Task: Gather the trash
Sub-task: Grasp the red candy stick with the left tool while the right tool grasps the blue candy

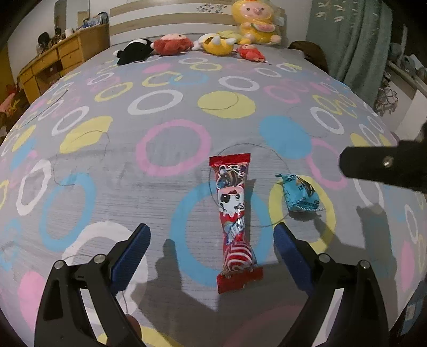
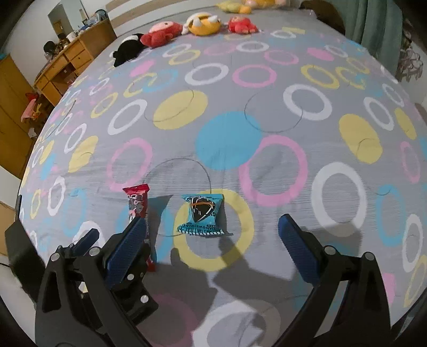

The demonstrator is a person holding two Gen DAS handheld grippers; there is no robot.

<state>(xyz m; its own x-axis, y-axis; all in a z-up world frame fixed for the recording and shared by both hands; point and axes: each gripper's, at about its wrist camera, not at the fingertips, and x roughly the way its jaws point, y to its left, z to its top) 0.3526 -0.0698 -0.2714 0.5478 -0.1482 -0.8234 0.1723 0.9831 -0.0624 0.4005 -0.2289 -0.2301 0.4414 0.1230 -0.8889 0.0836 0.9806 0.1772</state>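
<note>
A long red snack wrapper (image 1: 234,221) with a cartoon figure lies on the bed sheet (image 1: 149,192), reaching in between the blue fingers of my left gripper (image 1: 212,232), which stands open above it. A small blue packet (image 1: 301,196) lies just right of it. In the right wrist view the blue packet (image 2: 202,215) rests on a yellow ring ahead of my right gripper (image 2: 213,231), open and empty. The red wrapper (image 2: 137,204) shows partly behind the right gripper's left finger (image 2: 125,248). The black body of the right gripper (image 1: 384,166) enters the left wrist view from the right.
Several plush toys (image 1: 213,42) lie along the headboard (image 1: 170,18) at the far end of the bed. A wooden desk with drawers (image 1: 61,61) stands to the left. A green curtain (image 1: 355,40) hangs at the right. The left gripper's frame (image 2: 80,245) sits beside the right one.
</note>
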